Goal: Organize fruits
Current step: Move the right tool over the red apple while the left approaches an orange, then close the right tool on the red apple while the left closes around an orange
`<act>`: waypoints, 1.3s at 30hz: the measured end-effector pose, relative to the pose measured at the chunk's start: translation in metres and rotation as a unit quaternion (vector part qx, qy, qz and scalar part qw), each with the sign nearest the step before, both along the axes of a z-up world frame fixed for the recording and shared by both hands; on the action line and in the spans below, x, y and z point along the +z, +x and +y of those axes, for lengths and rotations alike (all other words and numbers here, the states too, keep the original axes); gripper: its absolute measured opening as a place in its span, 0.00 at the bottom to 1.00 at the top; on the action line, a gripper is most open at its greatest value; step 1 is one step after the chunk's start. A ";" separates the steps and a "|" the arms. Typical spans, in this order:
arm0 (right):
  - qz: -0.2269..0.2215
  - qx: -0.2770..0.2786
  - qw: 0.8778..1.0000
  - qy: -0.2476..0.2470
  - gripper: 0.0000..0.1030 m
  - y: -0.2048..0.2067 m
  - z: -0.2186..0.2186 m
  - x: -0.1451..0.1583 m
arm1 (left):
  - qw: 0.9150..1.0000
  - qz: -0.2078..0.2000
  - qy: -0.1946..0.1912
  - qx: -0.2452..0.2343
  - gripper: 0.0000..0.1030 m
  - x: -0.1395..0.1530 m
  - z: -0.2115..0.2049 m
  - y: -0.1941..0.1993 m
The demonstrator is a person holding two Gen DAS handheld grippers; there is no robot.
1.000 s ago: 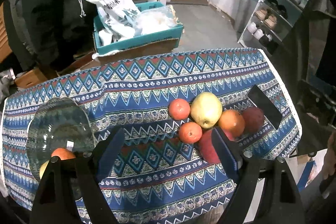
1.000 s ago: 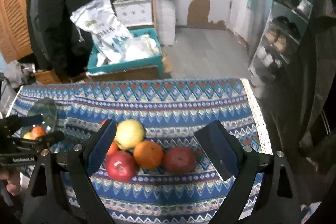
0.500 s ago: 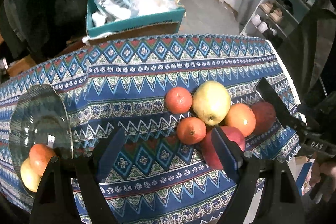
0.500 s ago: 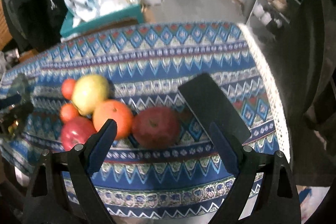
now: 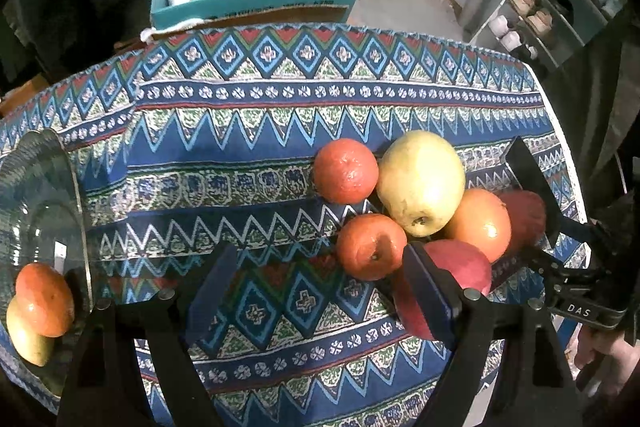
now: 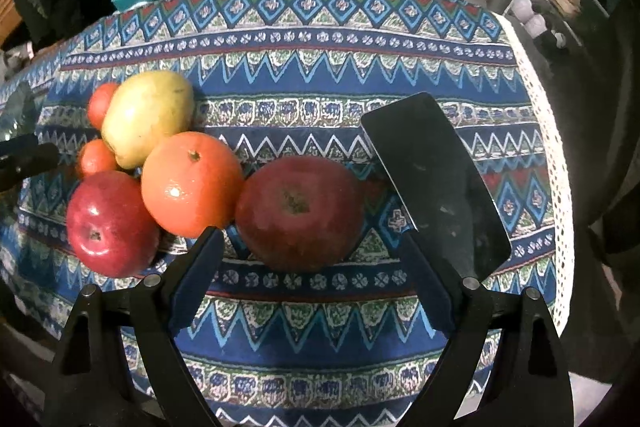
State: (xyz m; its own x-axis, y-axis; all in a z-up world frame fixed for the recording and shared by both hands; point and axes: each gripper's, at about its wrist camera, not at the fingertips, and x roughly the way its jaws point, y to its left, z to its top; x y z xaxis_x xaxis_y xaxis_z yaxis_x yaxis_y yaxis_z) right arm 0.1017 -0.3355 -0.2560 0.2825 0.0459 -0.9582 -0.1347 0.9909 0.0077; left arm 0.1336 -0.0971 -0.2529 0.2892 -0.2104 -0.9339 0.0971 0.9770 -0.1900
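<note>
- Table (image 5: 360, 99) under a blue zigzag-patterned cloth carries everything; a white lace edge runs down its right side in the right wrist view.
- Glass bowl (image 5: 24, 179) sits at the table's left end and holds two fruits, a red-orange one (image 5: 44, 301) leaning on a yellow-green one (image 5: 26, 339).
- Teal box (image 5: 256, 3) stands on the floor behind the table, stuffed with white bags; their print is too blurred to read.
- Left claw (image 5: 320, 293) hovers low over the cloth, tilted down, jaws spread wide and holding nothing; its right finger overlaps the shiny red apple (image 5: 460, 267).
- Right claw (image 6: 316, 275) also points down at the table, jaws wide apart and empty, with the dark red apple (image 6: 300, 213) just ahead between its fingers, stem end up. The letters "DAS" show on its body in the left wrist view.
- Black phone (image 6: 436, 183) lies flat just right of that apple, long axis slanting away to the left.
- Yellow-green apple (image 5: 420, 183) lies on its side in the fruit cluster, its end facing the left camera.
- Large orange (image 6: 192, 185) touches both red apples.
- Two small tangerines (image 5: 346, 171) (image 5: 372, 247) sit on the cluster's left side.
</note>
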 end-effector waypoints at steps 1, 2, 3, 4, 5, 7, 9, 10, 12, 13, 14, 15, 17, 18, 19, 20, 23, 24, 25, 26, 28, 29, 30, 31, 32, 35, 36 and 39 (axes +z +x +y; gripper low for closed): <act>0.002 0.001 1.000 0.001 0.84 0.001 0.000 -0.002 | 1.000 0.004 -0.003 0.000 0.83 -0.003 -0.001 0.001; 0.005 0.002 1.000 0.003 0.82 0.003 0.001 -0.005 | 1.000 0.008 -0.007 0.000 0.83 -0.005 -0.002 0.002; 0.007 0.004 1.000 0.006 0.81 0.004 0.001 -0.009 | 1.000 0.011 -0.010 -0.001 0.83 -0.008 -0.003 0.003; 0.009 0.005 1.000 0.007 0.80 0.006 0.002 -0.011 | 1.000 0.015 -0.011 -0.002 0.83 -0.011 -0.004 0.005; 0.011 0.006 1.000 0.009 0.79 0.008 0.003 -0.014 | 1.000 0.018 -0.011 -0.003 0.83 -0.013 -0.005 0.006; 0.012 0.007 1.000 0.014 0.77 0.009 0.002 -0.017 | 1.000 0.025 -0.014 -0.003 0.83 -0.018 -0.006 0.008; 0.011 0.003 1.000 0.022 0.77 0.011 0.000 -0.019 | 0.999 0.033 -0.022 -0.004 0.83 -0.024 -0.007 0.009; 0.011 0.001 1.000 0.024 0.76 0.013 -0.002 -0.020 | 0.999 0.037 -0.029 -0.004 0.83 -0.026 -0.008 0.010; 0.012 0.002 0.999 0.033 0.74 0.015 -0.005 -0.021 | 0.998 0.042 -0.037 -0.006 0.83 -0.031 -0.011 0.012; 0.011 0.002 0.999 0.035 0.74 0.015 -0.005 -0.021 | 0.998 0.042 -0.040 -0.006 0.83 -0.032 -0.011 0.012; 0.011 0.003 0.999 0.034 0.74 0.015 -0.005 -0.020 | 0.998 0.042 -0.042 -0.006 0.83 -0.033 -0.011 0.013; 0.010 0.004 0.999 0.035 0.74 0.015 -0.005 -0.020 | 0.998 0.042 -0.044 -0.005 0.83 -0.034 -0.011 0.014; 0.009 0.004 0.999 0.036 0.74 0.014 -0.007 -0.020 | 0.998 0.042 -0.051 -0.005 0.82 -0.036 -0.012 0.016; 0.009 0.003 0.999 0.038 0.74 0.014 -0.007 -0.019 | 0.998 0.042 -0.055 -0.005 0.81 -0.037 -0.012 0.017; 0.009 0.002 0.999 0.038 0.74 0.015 -0.007 -0.020 | 0.997 0.042 -0.063 -0.006 0.78 -0.037 -0.012 0.017; 0.009 0.000 0.999 0.038 0.73 0.015 -0.007 -0.020 | 0.997 0.042 -0.071 -0.007 0.75 -0.038 -0.013 0.017; 0.006 -0.008 0.999 0.040 0.73 0.013 -0.007 -0.018 | 0.995 0.041 -0.087 -0.015 0.59 -0.037 -0.016 0.016; 0.005 -0.013 0.999 0.042 0.73 0.013 -0.007 -0.018 | 0.995 0.040 -0.090 -0.020 0.56 -0.036 -0.017 0.016; 0.003 -0.017 0.999 0.043 0.73 0.013 -0.008 -0.018 | 0.995 0.038 -0.090 -0.026 0.50 -0.034 -0.019 0.015; 0.002 -0.021 0.999 0.044 0.73 0.013 -0.008 -0.017 | 0.995 0.036 -0.091 -0.031 0.45 -0.033 -0.020 0.015; -0.003 -0.028 0.999 0.046 0.72 0.013 -0.009 -0.014 | 0.996 0.027 -0.076 -0.039 0.44 -0.029 -0.024 0.013; -0.006 -0.032 0.998 0.048 0.72 0.012 -0.010 -0.012 | 0.996 0.023 -0.070 -0.042 0.44 -0.029 -0.028 0.012; -0.009 -0.034 0.998 0.049 0.72 0.012 -0.011 -0.010 | 0.997 0.020 -0.062 -0.045 0.44 -0.028 -0.030 0.011; -0.011 -0.035 0.998 0.050 0.72 0.011 -0.012 -0.008 | 0.997 0.017 -0.053 -0.047 0.43 -0.027 -0.031 0.010; -0.015 -0.037 0.998 0.050 0.71 0.011 -0.012 -0.005 | 0.998 0.016 -0.046 -0.048 0.43 -0.026 -0.030 0.009; -0.024 -0.042 0.998 0.051 0.68 0.010 -0.013 0.002 | 0.999 0.007 -0.013 -0.050 0.43 -0.021 -0.029 0.007; -0.027 -0.045 0.997 0.053 0.66 0.009 -0.014 0.005 | 0.999 0.005 -0.006 -0.050 0.43 -0.020 -0.028 0.005; -0.030 -0.045 0.997 0.057 0.63 0.010 -0.015 0.010 | 0.998 0.003 0.013 -0.059 0.43 -0.018 -0.023 0.005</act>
